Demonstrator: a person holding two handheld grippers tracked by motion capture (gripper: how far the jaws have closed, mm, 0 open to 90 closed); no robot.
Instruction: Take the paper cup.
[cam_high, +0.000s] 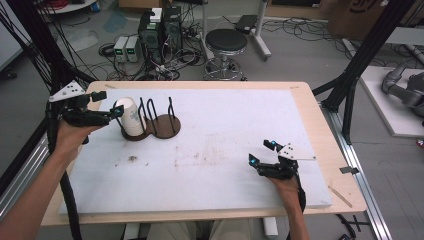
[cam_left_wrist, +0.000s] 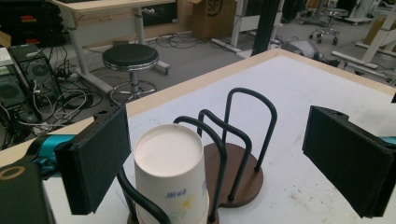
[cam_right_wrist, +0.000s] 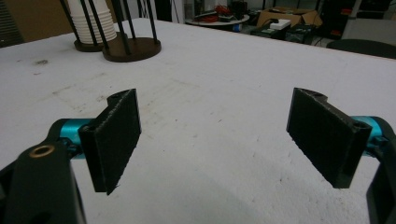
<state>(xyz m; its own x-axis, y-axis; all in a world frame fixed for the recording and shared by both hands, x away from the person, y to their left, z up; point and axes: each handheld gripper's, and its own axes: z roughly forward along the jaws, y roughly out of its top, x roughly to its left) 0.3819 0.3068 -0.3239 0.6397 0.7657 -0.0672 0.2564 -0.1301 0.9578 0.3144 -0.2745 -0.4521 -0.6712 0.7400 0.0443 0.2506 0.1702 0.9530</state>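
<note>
A dark wire rack on a brown double-disc base (cam_high: 161, 126) stands at the far left of the white table mat (cam_high: 215, 150). A white paper cup (cam_high: 131, 116), bottom up, sits in the rack's left slot. My left gripper (cam_high: 110, 103) hovers open just left of and above the cup, its pads clear of it. In the left gripper view the cup (cam_left_wrist: 170, 163) and rack (cam_left_wrist: 240, 179) lie below the open left gripper (cam_left_wrist: 219, 140). At the near right my right gripper (cam_high: 262, 152) rests open and low over the mat. The right gripper view shows that gripper (cam_right_wrist: 215, 130) with nothing between its pads, and far off the cup (cam_right_wrist: 93, 21) and rack (cam_right_wrist: 133, 49).
Beyond the table's far edge stand a black stool (cam_high: 226, 42) and computer towers (cam_high: 160, 30) amid floor cables. Black frame posts (cam_high: 350, 75) rise at the table's right and left sides. A wooden table rim (cam_high: 325, 130) borders the mat.
</note>
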